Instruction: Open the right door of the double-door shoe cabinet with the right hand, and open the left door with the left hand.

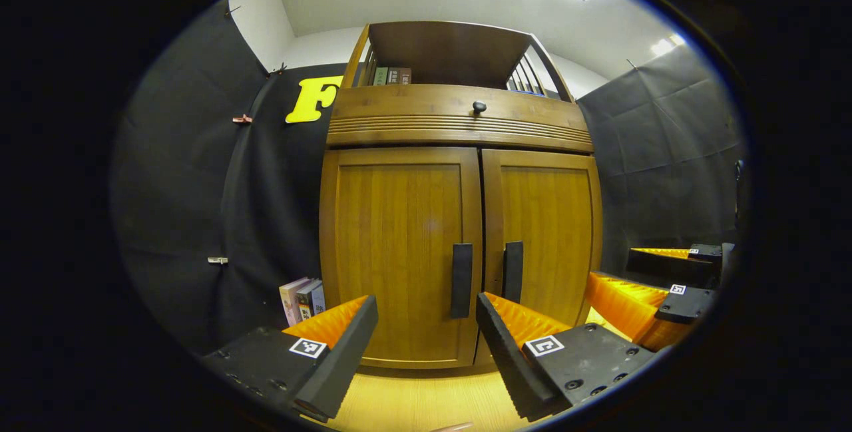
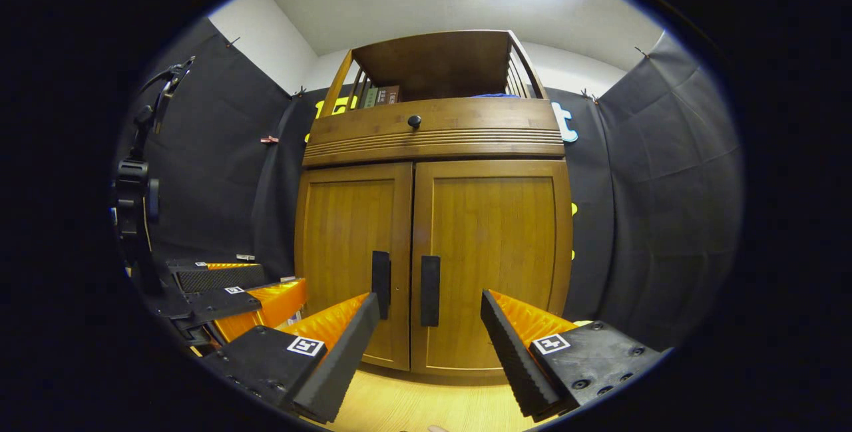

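Currently: both doors shut, neither handle gripped

Left gripper (image 1: 426, 315) and right gripper (image 2: 429, 315) each stand with fingers spread, holding nothing, short of the cabinet (image 2: 432, 132). Beyond, the left door (image 1: 399, 255) and right door (image 2: 489, 262) are closed and flush. Judgement: rigid hinged wood panels, light to swing. Grip the left handle (image 1: 461, 280) and right handle (image 2: 430, 290) beside the centre seam.

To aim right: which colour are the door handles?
Black handles; right gripper view shows them best.
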### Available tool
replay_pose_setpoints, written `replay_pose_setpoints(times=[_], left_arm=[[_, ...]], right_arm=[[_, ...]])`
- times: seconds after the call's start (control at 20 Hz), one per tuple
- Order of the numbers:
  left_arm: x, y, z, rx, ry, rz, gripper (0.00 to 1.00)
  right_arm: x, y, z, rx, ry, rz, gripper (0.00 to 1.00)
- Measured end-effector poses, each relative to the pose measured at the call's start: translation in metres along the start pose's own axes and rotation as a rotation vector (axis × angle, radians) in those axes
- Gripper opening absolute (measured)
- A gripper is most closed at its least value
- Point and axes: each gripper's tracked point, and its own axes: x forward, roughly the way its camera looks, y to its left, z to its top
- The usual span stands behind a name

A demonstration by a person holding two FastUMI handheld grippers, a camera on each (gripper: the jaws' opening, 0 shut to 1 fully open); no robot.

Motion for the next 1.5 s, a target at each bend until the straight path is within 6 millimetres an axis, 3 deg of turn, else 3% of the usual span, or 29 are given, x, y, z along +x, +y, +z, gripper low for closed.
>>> replay_pose_setpoints(times=[0.35,0.8,1.15,1.5], left_arm=[[-0.001,0.001,0.0,-0.015,0.007,-0.008,0.93],[0.0,0.008,0.0,-0.035,-0.007,0.013,0.93],[0.003,0.015,-0.001,-0.053,0.003,0.02,0.93],[0.014,0.036,0.0,-0.062,0.006,0.043,0.93]], right_arm=[[0.02,0.004,-0.003,0.002,-0.002,-0.009,0.97],[0.076,0.011,-0.022,0.027,0.015,-0.022,0.99],[0.126,0.002,-0.039,0.031,-0.002,-0.088,0.97],[0.161,-0.012,-0.064,0.015,0.017,-0.153,1.0]])
